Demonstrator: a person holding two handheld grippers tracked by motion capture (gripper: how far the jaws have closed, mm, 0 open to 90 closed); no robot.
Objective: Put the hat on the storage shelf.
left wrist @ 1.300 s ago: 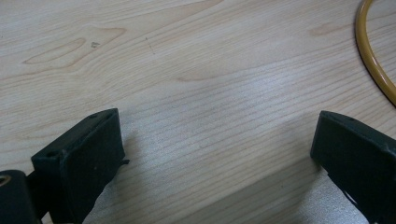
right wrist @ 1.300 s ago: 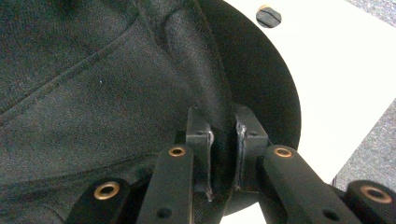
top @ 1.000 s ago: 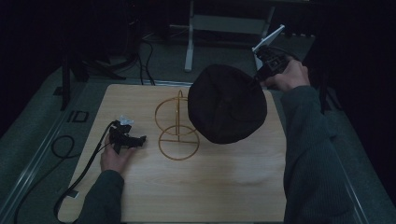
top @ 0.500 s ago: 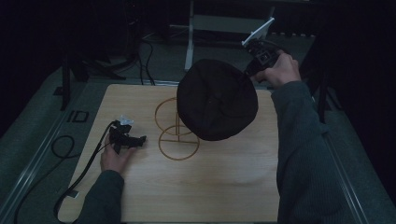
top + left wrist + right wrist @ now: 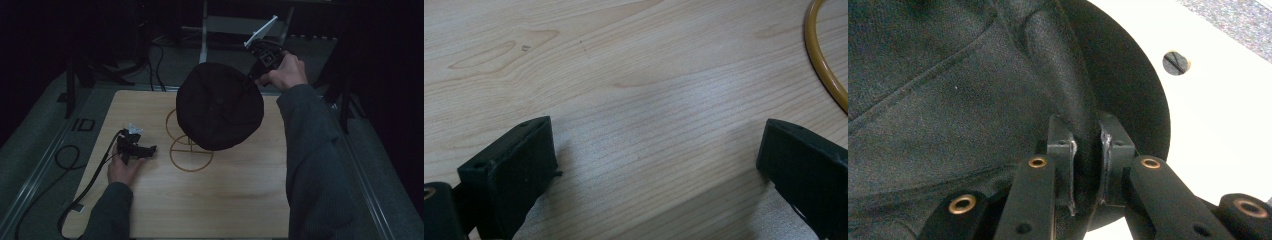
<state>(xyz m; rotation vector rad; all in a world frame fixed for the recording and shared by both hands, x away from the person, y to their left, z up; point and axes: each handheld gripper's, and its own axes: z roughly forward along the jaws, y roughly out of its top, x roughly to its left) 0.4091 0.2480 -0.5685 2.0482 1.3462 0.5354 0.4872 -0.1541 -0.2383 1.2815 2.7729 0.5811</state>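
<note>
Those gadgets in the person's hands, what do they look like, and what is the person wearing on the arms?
Both are black handheld tools with two blocky black jaws. The right gripper has brass-coloured rivets on its jaw arms and a pale three-cornered plate on top. The left gripper trails a black cable off the wooden table. Both arms wear dark grey long sleeves.

Landmark: thin gold wire hat stand point(image 5: 189, 150) with a ring base, on the light wooden table point(image 5: 225, 200), mid-table, toward the far edge. Round black fabric cap point(image 5: 220, 112) is above the stand, off to its right, covering its upper part. Right gripper point(image 5: 252, 80) pinches the cap's far-right edge, behind the stand. Left gripper point(image 5: 145, 150) rests on the table just left of the stand's base ring, apart from it, jaws pointing toward it.
</note>
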